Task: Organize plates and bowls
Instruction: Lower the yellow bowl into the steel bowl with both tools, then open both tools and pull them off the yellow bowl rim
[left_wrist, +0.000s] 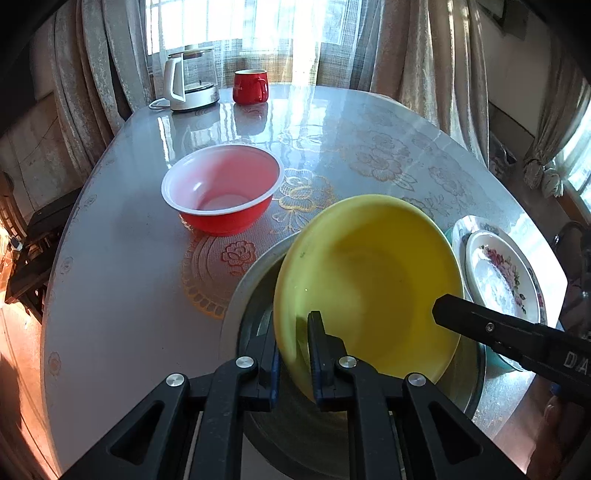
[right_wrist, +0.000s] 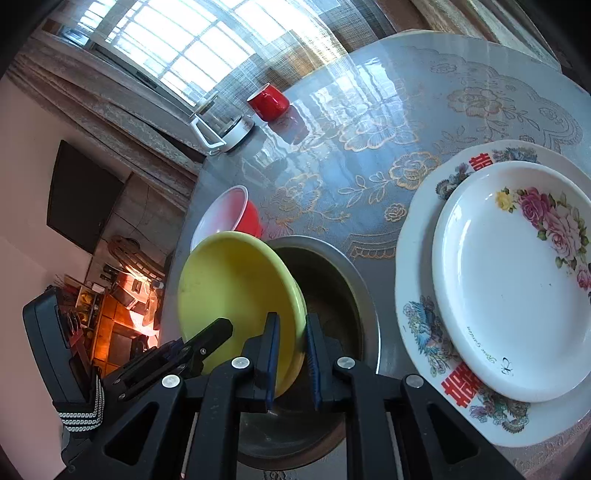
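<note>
"rose garden" on small floral plate (right_wrist: 517, 280).

Yellow bowl (left_wrist: 369, 280): plastic look, smooth, satin sheen, faint scuffs.
Grey basin (right_wrist: 332, 280): metal, dull brushed inside, matt rim.
Red bowl (left_wrist: 221, 188): thin plastic, glossy, white inside.
Small plate (right_wrist: 509, 280): glazed ceramic look, glossy, rose print.
Large plate (right_wrist: 417, 314): same glaze, printed border.
Counter (left_wrist: 129, 295): glossy clear cover over lace-pattern cloth, mirror reflections.
Red mug (left_wrist: 250, 86): glossy glaze.
Kettle (left_wrist: 190, 79): clear glass, white plastic handle.
Curtains (left_wrist: 424, 55): cloth, soft sheen.
</note>
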